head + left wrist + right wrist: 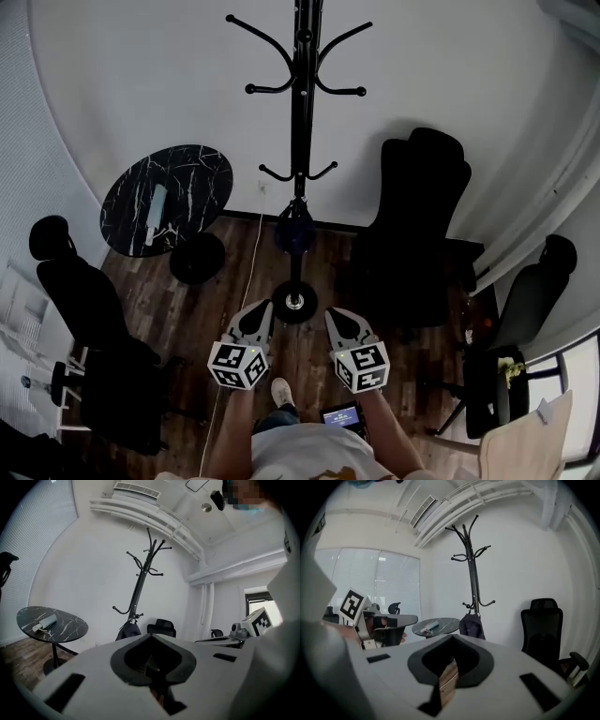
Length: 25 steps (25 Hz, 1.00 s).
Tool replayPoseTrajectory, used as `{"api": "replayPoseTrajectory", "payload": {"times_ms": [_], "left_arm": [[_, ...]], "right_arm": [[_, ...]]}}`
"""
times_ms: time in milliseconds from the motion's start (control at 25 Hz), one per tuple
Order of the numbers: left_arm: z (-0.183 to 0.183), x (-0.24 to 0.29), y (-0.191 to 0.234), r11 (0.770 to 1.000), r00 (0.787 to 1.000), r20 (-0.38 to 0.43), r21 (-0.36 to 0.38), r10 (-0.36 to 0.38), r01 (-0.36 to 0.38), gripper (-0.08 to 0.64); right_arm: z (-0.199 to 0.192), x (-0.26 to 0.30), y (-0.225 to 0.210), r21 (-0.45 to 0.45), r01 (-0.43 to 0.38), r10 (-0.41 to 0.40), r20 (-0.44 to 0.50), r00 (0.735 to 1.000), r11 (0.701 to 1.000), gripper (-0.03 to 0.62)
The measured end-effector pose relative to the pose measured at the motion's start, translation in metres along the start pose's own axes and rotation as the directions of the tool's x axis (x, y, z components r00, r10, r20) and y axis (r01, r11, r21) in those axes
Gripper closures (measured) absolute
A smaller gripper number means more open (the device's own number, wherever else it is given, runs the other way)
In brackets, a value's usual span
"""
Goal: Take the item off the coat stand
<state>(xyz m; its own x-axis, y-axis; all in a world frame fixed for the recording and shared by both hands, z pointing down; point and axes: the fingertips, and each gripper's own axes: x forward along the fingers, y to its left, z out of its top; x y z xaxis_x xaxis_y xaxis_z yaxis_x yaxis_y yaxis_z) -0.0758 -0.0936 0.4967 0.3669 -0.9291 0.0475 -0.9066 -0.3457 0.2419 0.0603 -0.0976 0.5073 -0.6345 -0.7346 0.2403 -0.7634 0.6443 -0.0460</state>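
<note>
A black coat stand [302, 131] rises in front of the white wall, with its round base [295, 303] on the wood floor. A dark blue item [294, 232] hangs low on the pole from a lower hook. It also shows as the dark item [128, 631] in the left gripper view and as the dark item [471, 625] in the right gripper view. My left gripper [262, 309] and right gripper [335, 315] are side by side just short of the base, well below and apart from the item. Both are shut and hold nothing.
A round black marble table [167, 199] with a pale object [155, 214] on it stands left of the stand. A black office chair [417, 225] is to the right. More chairs are at the far left [84, 309] and far right [525, 305]. A white cable [246, 281] runs over the floor.
</note>
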Motion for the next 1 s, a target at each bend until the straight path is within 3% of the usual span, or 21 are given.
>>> {"api": "replayPoseTrajectory", "payload": {"times_ms": [440,760,1000], "left_arm": [[0.007,0.096,0.063,0.999,0.997,-0.065,0.031,-0.039,0.041,0.540],[-0.008,0.129,0.104,0.996,0.991,-0.108,0.019,-0.083,0.085,0.540],[-0.009,0.137,0.115,0.995,0.990,-0.104,0.003,-0.097,0.098,0.540]], "right_arm": [[0.017,0.090,-0.048,0.054,0.058,-0.057,-0.016,0.998,0.997,0.581],[0.007,0.137,-0.064,0.072,0.152,-0.148,-0.051,0.988,0.986,0.581],[0.008,0.144,-0.060,0.092,0.164,-0.161,-0.043,0.986,0.982,0.581]]}}
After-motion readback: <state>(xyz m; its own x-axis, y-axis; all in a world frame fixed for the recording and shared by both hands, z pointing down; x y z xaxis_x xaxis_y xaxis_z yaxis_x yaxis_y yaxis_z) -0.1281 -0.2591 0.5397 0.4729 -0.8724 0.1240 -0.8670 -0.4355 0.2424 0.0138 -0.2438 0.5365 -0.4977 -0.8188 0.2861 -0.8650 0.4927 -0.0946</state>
